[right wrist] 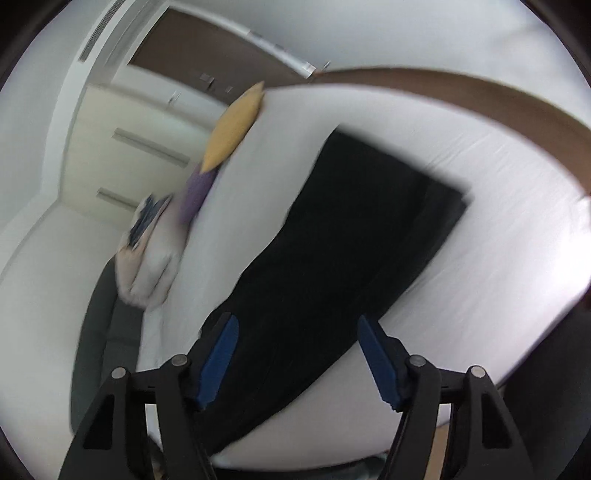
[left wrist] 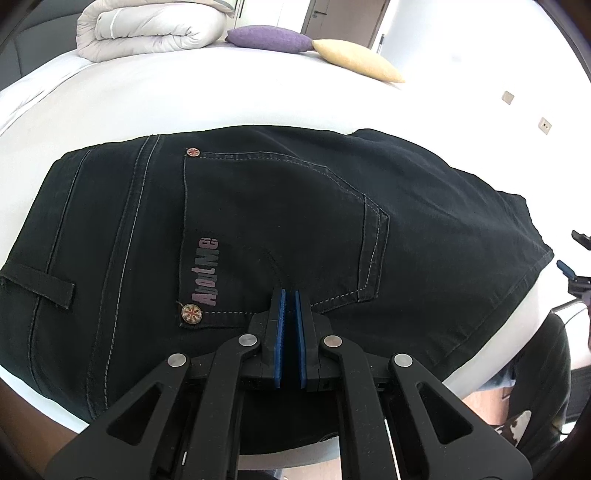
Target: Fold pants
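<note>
Black pants [left wrist: 295,221] lie flat on the white bed [left wrist: 184,96], back pocket and waistband up, with a pink print beside the pocket seam. My left gripper [left wrist: 290,295] is shut, its tips resting on the cloth at the pocket's lower edge; I cannot tell whether any fabric is pinched. In the blurred right wrist view the pants [right wrist: 351,240] stretch away as a long dark strip. My right gripper [right wrist: 297,319] hovers open over their near end with nothing between its blue pads. It also shows at the edge of the left wrist view, right gripper [left wrist: 570,253].
A rolled grey duvet [left wrist: 147,33], a purple cushion [left wrist: 266,37] and a yellow cushion [left wrist: 354,59] sit at the bed's far side. A person's dark-clad leg [left wrist: 543,369] stands by the right bed edge. A brown bed frame [right wrist: 480,96] borders the mattress.
</note>
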Available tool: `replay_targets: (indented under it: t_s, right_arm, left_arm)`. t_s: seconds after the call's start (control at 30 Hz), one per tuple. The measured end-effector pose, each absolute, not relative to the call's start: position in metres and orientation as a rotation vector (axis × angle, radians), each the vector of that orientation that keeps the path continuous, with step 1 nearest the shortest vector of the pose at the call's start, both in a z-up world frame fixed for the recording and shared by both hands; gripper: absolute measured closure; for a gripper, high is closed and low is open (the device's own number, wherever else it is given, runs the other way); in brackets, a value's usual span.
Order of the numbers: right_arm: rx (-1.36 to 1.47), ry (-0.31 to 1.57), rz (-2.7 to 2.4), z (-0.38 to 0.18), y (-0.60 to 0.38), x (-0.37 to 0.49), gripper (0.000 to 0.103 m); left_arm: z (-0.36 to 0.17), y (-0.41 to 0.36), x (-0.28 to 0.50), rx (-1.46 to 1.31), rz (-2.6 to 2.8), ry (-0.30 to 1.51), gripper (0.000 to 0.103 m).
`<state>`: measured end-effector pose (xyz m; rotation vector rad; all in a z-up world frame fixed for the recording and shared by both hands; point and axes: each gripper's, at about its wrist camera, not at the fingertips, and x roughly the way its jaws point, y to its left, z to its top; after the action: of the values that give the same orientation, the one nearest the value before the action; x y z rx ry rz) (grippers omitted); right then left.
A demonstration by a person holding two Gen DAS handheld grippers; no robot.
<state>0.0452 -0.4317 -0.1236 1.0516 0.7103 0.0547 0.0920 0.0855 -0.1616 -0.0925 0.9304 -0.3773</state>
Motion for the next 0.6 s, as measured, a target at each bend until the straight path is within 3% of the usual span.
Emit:
replay_targets:
  t_s: [0.17, 0.33, 0.6]
  right_arm:
    - [1.158, 0.925, 0.401, -0.16, -0.327, 0.086, 0.054]
    - [1.163, 1.067, 0.454, -0.185, -0.283, 0.106, 0.055]
    - [1.236, 1.066, 0.41, -0.207, -0.287, 0.107, 0.056]
  left_arm:
    - [-0.162, 0.091, 0.086, -0.104, -0.384, 0.926, 0.098]
    - [-0.161, 0.102, 0.079, -0.121, -0.394, 0.918, 0.098]
    - [-0.16, 0.105, 0.077, -0.127, -0.395, 0.915, 0.098]
